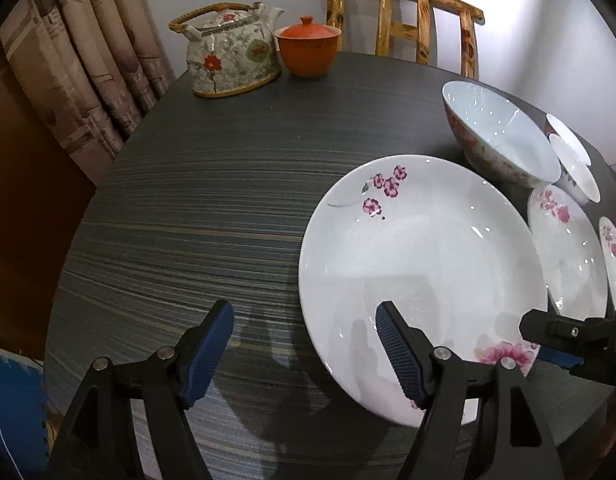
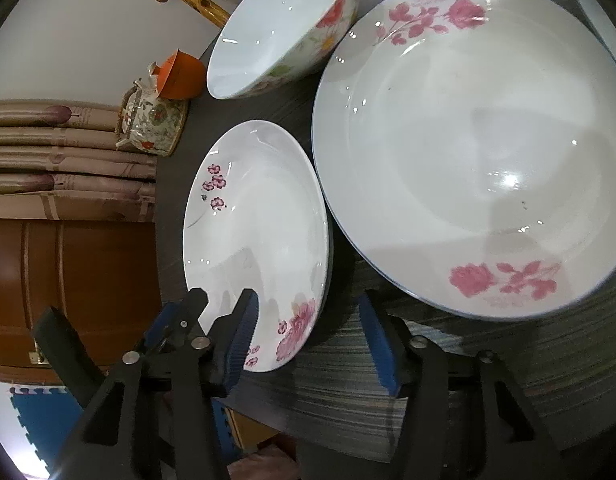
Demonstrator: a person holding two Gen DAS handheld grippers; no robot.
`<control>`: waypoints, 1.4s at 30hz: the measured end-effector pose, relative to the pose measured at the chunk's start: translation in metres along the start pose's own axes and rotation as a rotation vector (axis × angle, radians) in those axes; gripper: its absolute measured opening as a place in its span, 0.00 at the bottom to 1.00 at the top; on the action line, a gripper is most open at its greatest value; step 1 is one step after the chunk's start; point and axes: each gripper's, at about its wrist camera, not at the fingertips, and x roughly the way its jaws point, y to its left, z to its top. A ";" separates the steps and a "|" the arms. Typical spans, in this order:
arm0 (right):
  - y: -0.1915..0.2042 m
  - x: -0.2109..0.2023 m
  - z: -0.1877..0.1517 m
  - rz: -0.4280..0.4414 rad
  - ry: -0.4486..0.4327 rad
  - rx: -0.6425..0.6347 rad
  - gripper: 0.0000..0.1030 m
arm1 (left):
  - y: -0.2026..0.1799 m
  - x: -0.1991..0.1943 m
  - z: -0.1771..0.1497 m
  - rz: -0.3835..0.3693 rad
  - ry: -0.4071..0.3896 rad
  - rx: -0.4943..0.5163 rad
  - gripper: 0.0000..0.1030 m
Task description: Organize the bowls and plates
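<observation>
left gripper (image 1: 304, 340): jaws wide, straddling plate (image 1: 420, 264) rim
right gripper (image 2: 304, 336): jaws apart, empty, over table (image 2: 348, 400)

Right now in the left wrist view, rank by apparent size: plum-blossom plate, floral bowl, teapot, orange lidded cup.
1. plum-blossom plate, largest by far, though it is also nearest the camera.
2. floral bowl and teapot: they look about alike, and the teapot stands farther back, so I won't rank them.
3. orange lidded cup, smallest.

Both tongs angle downward, left tongs (image 1: 304, 354) and right tongs (image 2: 308, 346) agape.
</observation>
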 end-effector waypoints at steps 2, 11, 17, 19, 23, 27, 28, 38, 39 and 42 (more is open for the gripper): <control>0.001 0.003 0.001 -0.007 0.001 -0.002 0.44 | 0.000 0.004 0.003 -0.010 -0.011 0.004 0.73; 0.006 0.017 0.006 -0.033 0.019 -0.032 0.23 | -0.006 0.024 0.007 -0.042 0.031 0.038 0.42; 0.004 0.019 0.008 -0.044 0.020 -0.048 0.12 | -0.007 0.026 0.010 -0.037 0.023 0.049 0.28; 0.005 0.019 0.008 -0.049 0.017 -0.061 0.12 | -0.003 0.024 0.007 -0.065 0.024 0.016 0.24; 0.008 0.019 0.008 -0.054 0.017 -0.089 0.12 | 0.008 0.021 0.004 -0.090 0.039 -0.018 0.18; 0.013 0.024 0.006 -0.050 0.034 -0.115 0.12 | 0.021 0.018 -0.001 -0.079 0.054 -0.025 0.18; 0.016 0.025 0.005 -0.050 0.040 -0.125 0.12 | 0.023 0.016 -0.004 -0.082 0.059 -0.034 0.18; 0.046 0.050 -0.016 -0.034 0.112 -0.201 0.12 | 0.065 -0.003 -0.030 -0.038 0.070 -0.083 0.16; 0.047 0.052 -0.018 -0.033 0.116 -0.205 0.12 | 0.069 -0.005 -0.033 -0.037 0.068 -0.089 0.16; 0.054 0.056 -0.023 -0.035 0.124 -0.226 0.12 | 0.073 -0.009 -0.039 -0.020 0.056 -0.088 0.16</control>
